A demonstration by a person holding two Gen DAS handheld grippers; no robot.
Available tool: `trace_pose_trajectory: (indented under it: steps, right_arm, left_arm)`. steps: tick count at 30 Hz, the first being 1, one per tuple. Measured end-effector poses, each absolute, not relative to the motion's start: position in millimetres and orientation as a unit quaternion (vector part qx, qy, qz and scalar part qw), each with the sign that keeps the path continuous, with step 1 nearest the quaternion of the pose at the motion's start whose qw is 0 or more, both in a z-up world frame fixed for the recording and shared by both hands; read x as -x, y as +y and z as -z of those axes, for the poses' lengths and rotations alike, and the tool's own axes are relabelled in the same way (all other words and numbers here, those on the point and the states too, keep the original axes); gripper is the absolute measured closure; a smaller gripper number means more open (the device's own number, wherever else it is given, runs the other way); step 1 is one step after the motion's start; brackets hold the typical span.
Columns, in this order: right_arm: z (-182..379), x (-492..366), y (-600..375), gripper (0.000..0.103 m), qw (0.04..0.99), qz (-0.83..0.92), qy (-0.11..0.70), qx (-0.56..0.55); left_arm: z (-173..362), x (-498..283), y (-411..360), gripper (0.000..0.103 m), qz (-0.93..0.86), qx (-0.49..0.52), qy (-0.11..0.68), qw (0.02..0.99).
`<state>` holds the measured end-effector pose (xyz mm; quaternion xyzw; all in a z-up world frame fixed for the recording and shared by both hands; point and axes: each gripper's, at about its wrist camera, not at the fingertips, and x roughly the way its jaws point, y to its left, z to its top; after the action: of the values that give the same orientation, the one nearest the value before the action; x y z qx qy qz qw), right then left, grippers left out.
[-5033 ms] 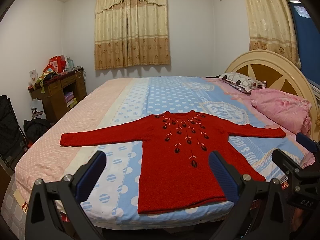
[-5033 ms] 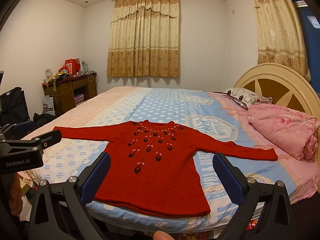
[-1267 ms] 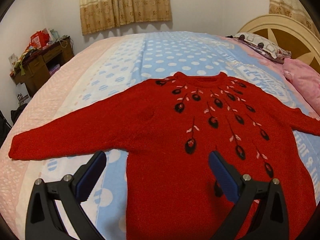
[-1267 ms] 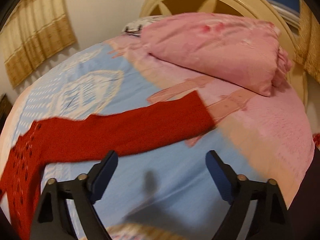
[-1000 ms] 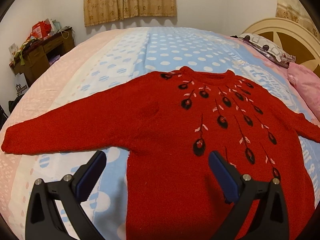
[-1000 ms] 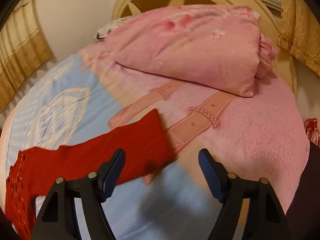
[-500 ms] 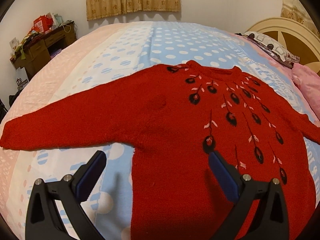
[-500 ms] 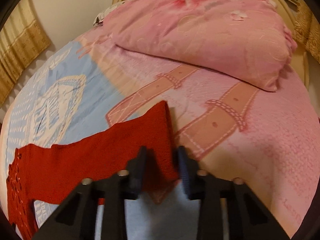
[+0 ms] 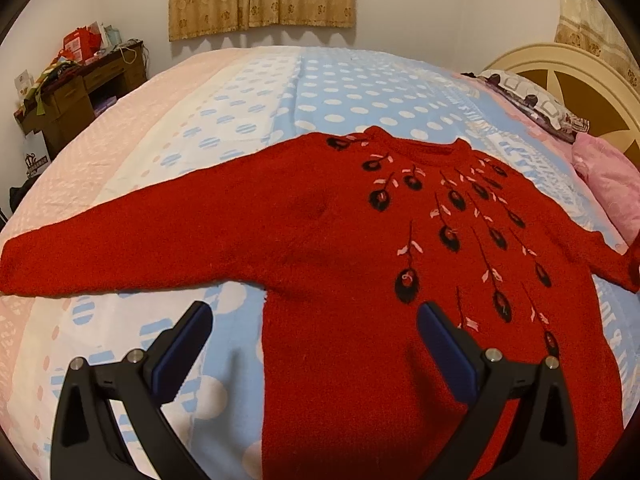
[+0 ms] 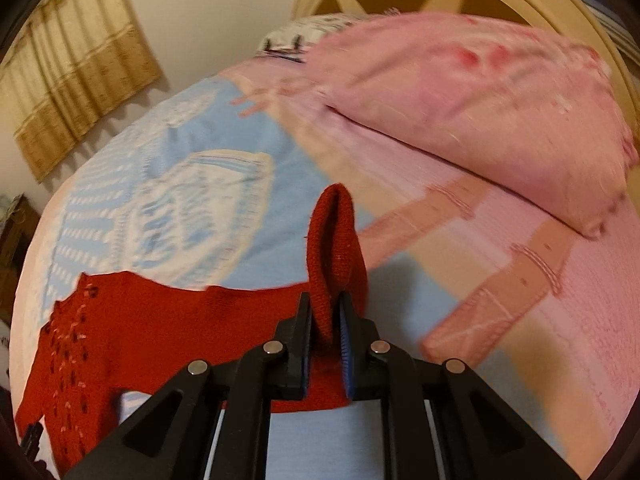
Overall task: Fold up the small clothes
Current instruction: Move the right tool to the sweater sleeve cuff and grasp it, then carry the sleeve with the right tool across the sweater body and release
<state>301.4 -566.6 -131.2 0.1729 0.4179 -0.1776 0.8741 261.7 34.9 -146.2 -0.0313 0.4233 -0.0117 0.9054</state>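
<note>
A red knitted sweater with black and pink embroidery lies flat, front up, on the bed, both sleeves spread out. My left gripper is open and empty, hovering over the sweater's left side near the armpit. My right gripper is shut on the cuff of the sweater's right sleeve and holds it lifted off the bed, the cuff standing up between the pads. The sweater's body shows at the left in the right wrist view.
The bed has a blue, white and pink sheet. A pink folded quilt and a patterned pillow lie by the cream headboard. A wooden desk stands at the far left.
My right gripper went to the right sleeve's cuff, closed on it and lifted it off the bed. My left gripper drifted slightly over the sweater and stayed open.
</note>
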Motion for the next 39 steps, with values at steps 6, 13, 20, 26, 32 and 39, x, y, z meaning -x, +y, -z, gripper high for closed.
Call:
trace_pose_trajectory:
  steps: [6, 13, 20, 26, 32, 39]
  right_arm:
    - [108, -321, -525, 0.093, 0.888, 0.139, 0.411, -0.152]
    - [82, -344, -459, 0.093, 0.902, 0.083, 0.404, -0.127]
    - [58, -370, -383, 0.093, 0.915, 0.022, 0.391, -0.095]
    - [45, -391, -313, 0.093, 0.922, -0.027, 0.382, -0.06]
    - [47, -404, -240, 0.093, 0.921, -0.083, 0.381, -0.023]
    - [86, -409, -149, 0.093, 0.901, -0.151, 0.406, 0.026]
  left_arm:
    - [145, -256, 36, 0.0, 0.022, 0.038, 0.42, 0.906]
    - [142, -250, 44, 0.0, 0.026, 0.048, 0.412, 0.909]
    - [139, -246, 55, 0.0, 0.021, 0.053, 0.406, 0.912]
    - [139, -242, 65, 0.0, 0.02, 0.06, 0.402, 0.913]
    - [140, -240, 74, 0.0, 0.015, 0.061, 0.403, 0.913]
    - [125, -233, 90, 0.0, 0.007, 0.048, 0.392, 0.919]
